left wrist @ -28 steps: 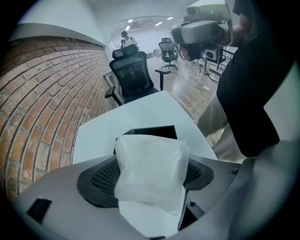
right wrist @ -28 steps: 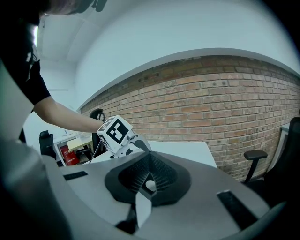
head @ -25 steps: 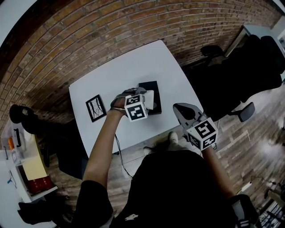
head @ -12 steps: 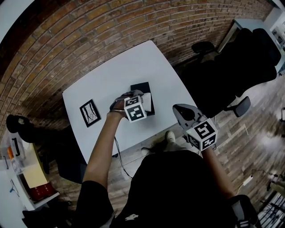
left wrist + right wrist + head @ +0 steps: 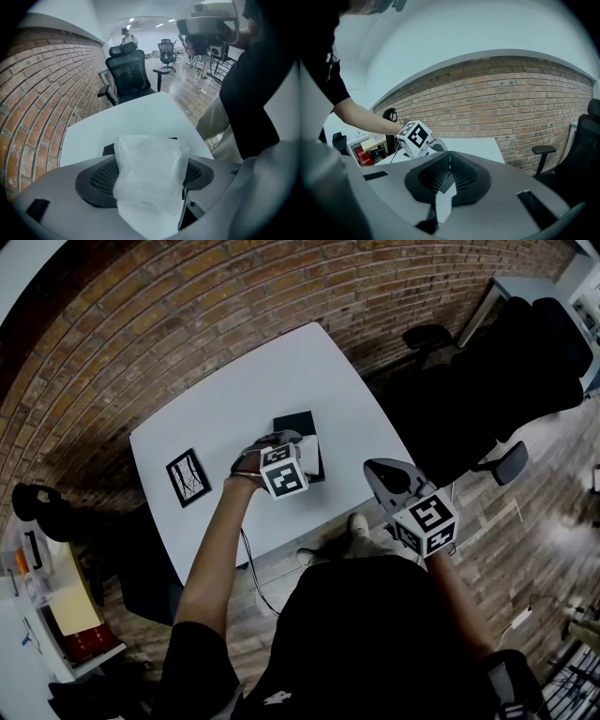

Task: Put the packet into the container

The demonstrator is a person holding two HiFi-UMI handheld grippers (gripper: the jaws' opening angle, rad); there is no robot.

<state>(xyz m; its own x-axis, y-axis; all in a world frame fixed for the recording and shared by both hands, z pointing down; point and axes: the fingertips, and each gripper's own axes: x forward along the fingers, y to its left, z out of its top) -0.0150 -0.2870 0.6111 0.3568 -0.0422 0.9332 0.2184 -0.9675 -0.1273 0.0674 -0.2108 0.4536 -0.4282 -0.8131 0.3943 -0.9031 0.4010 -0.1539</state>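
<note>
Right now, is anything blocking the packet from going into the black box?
No, nothing visible does. The left gripper holds the packet just over the black container on the table, and nothing shows between them. The right gripper is off to the side.

White table (image 5: 234,399): square top, centre of the head view.
Brick wall (image 5: 141,306): behind the table, from nine to one o'clock.
Black-framed square (image 5: 187,476) with pale branching lines: flat on the table, at its eight o'clock side.
Black office chairs (image 5: 534,362): two o'clock, on wood floor (image 5: 534,521).
Shelf unit (image 5: 56,606) with yellow and red items: eight o'clock.
</note>
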